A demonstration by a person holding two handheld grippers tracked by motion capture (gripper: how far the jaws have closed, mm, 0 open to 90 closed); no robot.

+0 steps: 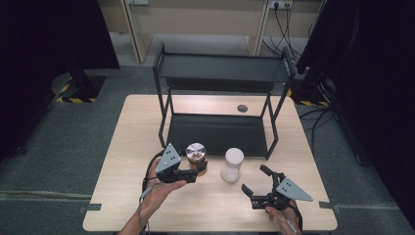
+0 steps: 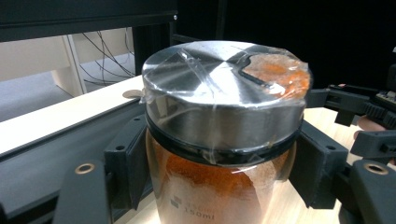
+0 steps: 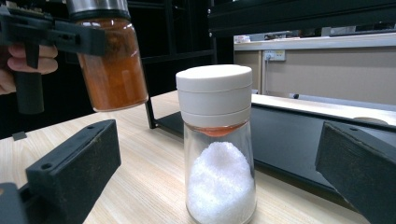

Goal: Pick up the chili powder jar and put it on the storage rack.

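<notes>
A glass jar of orange powder (image 1: pixel 196 152) with a shiny metal lid (image 2: pixel 224 88) hangs a little above the table, just in front of the black rack. My left gripper (image 1: pixel 197 167) is shut on it, the pads (image 2: pixel 127 158) pressing its glass shoulder below the lid from both sides. In the right gripper view the jar (image 3: pixel 112 65) floats clear of the wood, held by the left gripper (image 3: pixel 46 35). To its right a glass shaker of white grains with a white cap (image 1: pixel 232 164) stands upright on the table. My right gripper (image 1: pixel 254 179) is open, aimed at the shaker (image 3: pixel 217 154) from a short distance, touching nothing.
A black two-level metal rack (image 1: pixel 222 68) stands at the back of the wooden table (image 1: pixel 127 196); its lower shelf (image 1: pixel 218 132) lies bare right behind both jars. A round cable hole (image 1: pixel 242 108) sits in the tabletop behind the rack. Dark curtains flank the table.
</notes>
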